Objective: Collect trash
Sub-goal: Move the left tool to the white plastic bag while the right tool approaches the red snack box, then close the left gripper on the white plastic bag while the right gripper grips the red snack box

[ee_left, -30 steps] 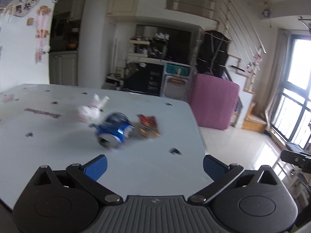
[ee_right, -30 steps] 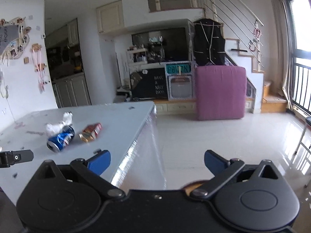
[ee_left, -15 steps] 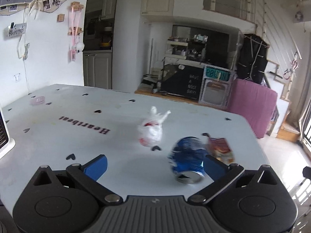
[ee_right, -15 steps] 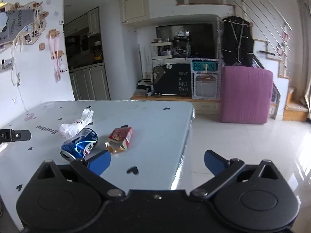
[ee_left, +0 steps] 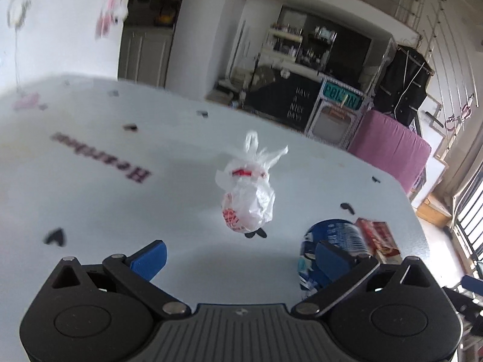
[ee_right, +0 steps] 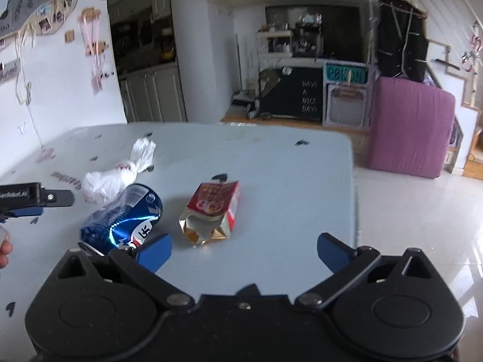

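Three pieces of trash lie on the pale blue table [ee_left: 120, 211]: a knotted white plastic bag [ee_left: 249, 203], a crushed blue can [ee_left: 332, 250] on its side and a red snack wrapper [ee_left: 377, 236]. My left gripper [ee_left: 240, 255] is open and empty, with the bag just ahead between its fingers and the can at its right finger. My right gripper [ee_right: 243, 249] is open and empty, with the wrapper [ee_right: 212, 211] just ahead, and the can [ee_right: 123, 218] and bag [ee_right: 113, 178] to its left. The left gripper's side shows in the right wrist view [ee_right: 28, 200].
The table [ee_right: 286, 181] ends at a rounded right edge above a glossy white floor [ee_right: 407, 217]. A purple padded block [ee_right: 410, 129] and a black cabinet [ee_right: 299, 96] stand beyond the table. A white wall with photos is to the left.
Both grippers moved forward over the table and closer to the trash. The left view swung from the can to the white bag. The right view swung left from the floor to the wrapper.
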A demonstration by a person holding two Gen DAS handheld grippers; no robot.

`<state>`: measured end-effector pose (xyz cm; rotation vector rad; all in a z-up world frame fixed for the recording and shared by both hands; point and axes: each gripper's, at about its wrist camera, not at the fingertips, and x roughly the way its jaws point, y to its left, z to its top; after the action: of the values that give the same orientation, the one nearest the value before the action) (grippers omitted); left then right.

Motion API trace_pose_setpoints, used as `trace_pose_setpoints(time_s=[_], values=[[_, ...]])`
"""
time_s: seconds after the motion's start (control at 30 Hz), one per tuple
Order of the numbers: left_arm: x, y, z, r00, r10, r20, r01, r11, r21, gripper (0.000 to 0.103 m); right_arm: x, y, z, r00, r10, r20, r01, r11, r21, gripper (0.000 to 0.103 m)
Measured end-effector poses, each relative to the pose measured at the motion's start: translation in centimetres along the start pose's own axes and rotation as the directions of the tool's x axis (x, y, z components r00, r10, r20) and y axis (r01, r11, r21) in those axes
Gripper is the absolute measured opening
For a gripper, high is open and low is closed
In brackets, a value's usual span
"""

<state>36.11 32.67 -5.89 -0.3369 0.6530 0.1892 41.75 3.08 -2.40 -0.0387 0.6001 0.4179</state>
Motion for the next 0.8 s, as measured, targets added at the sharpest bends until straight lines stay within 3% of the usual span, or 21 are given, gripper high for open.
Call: trace_pose_setpoints(time_s=[0.33, 0.67, 0.8], values=[[5.4, 0.1, 2.2, 0.999, 0.036, -0.035, -0.035, 0.999, 0.004, 0.103, 6.4, 2.0, 1.1, 0.998, 0.003, -0.062, -0.005, 0.999, -0.037, 0.098], [8.1, -0.6, 3.7, 0.996, 0.087, -0.032, -0.086, 0.996, 0.034, 0.102, 9.8, 2.9, 2.4, 0.996, 0.006, -0.086, -0.01, 0.999, -0.045, 0.098], [8.1, -1.0, 3.7, 0.996, 0.09, -0.008, -0.089, 0.994, 0.07, 0.083, 10.7, 2.8, 2.4, 0.994, 0.007, -0.106, -0.01, 1.0, -0.029, 0.085]])
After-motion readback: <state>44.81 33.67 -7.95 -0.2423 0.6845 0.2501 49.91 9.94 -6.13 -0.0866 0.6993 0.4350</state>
